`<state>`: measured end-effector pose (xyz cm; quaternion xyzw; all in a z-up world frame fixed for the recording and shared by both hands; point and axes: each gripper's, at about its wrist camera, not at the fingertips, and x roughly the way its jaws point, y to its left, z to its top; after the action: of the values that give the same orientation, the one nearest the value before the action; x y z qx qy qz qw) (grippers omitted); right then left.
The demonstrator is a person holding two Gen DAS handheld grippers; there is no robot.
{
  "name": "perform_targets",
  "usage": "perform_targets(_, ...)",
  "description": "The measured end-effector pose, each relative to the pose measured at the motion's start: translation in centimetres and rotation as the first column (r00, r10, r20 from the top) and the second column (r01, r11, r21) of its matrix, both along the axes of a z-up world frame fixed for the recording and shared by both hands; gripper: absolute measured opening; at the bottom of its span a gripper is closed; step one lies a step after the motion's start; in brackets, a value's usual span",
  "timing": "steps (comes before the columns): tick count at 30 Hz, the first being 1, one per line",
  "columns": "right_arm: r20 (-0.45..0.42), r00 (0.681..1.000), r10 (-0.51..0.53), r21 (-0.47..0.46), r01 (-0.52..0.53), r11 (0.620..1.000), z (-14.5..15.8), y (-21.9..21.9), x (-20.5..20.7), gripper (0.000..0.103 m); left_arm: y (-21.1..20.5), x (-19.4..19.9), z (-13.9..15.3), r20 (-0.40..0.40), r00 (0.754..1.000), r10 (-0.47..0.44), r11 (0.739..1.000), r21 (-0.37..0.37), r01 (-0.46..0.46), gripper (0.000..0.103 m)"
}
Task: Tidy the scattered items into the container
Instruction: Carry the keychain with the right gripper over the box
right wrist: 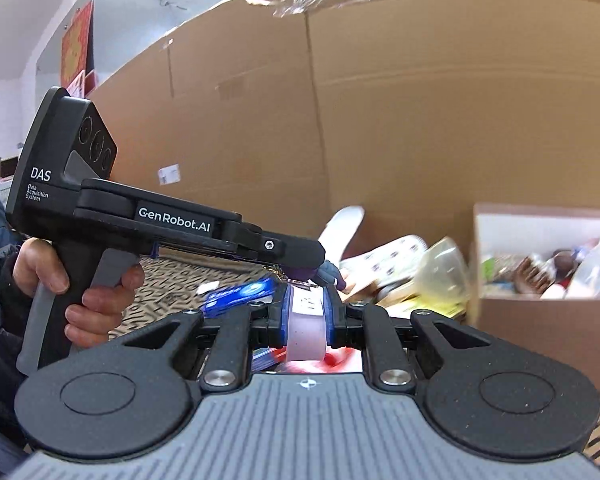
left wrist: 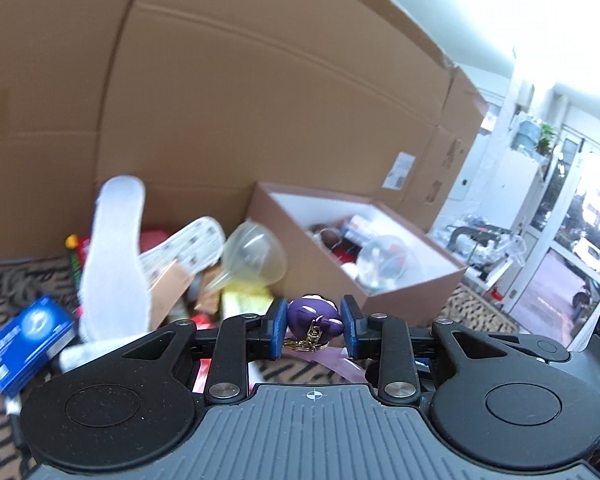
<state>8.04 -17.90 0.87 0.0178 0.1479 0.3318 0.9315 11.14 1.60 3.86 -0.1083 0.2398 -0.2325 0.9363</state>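
Observation:
My left gripper (left wrist: 313, 326) is shut on a purple keychain toy (left wrist: 314, 314) with a gold chain, held above the pile. My right gripper (right wrist: 306, 312) is shut on a pale pink-white packet (right wrist: 305, 328). The brown container box (left wrist: 412, 300) with a white inside stands right of the pile and holds several items; it also shows in the right wrist view (right wrist: 540, 320). The pile holds white insoles (left wrist: 112, 256), a clear funnel (left wrist: 256, 256) and a blue box (left wrist: 24, 344). The left gripper's body (right wrist: 172, 220) shows in the right wrist view, to the left.
Large cardboard boxes (left wrist: 260, 100) form a wall behind the pile. A patterned mat (left wrist: 480, 316) covers the floor. A glass door (left wrist: 572, 248) lies far right.

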Motion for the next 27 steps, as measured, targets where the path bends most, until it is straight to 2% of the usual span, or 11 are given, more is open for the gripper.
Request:
perform_targets(11, 0.115, 0.987, -0.109, -0.028, 0.113, 0.993, 2.6, -4.3, 2.9, 0.019, -4.7, 5.1, 2.9, 0.062, 0.995, -0.084, 0.996, -0.028, 0.086, 0.028)
perform_targets(16, 0.141, 0.978, -0.155, -0.05, 0.163, 0.985, 2.9, -6.0, 5.1, 0.019, -7.2, 8.4, 3.4, 0.08, 0.991, -0.109, 0.994, -0.003, 0.109, 0.028)
perform_targets(21, 0.122, 0.973, -0.195, -0.073, 0.205, 0.976, 2.2, -7.2, 7.9, 0.019, -10.0, 11.8, 2.7, 0.081, 0.99, -0.118, 0.991, 0.074, 0.112, 0.028)
perform_targets(27, 0.052, 0.973, -0.225, -0.077, 0.229, 0.97, 0.2, -8.4, 10.9, 0.019, -11.4, 15.7, 0.4, 0.0, 0.993, -0.114, 0.991, 0.073, 0.114, 0.028)
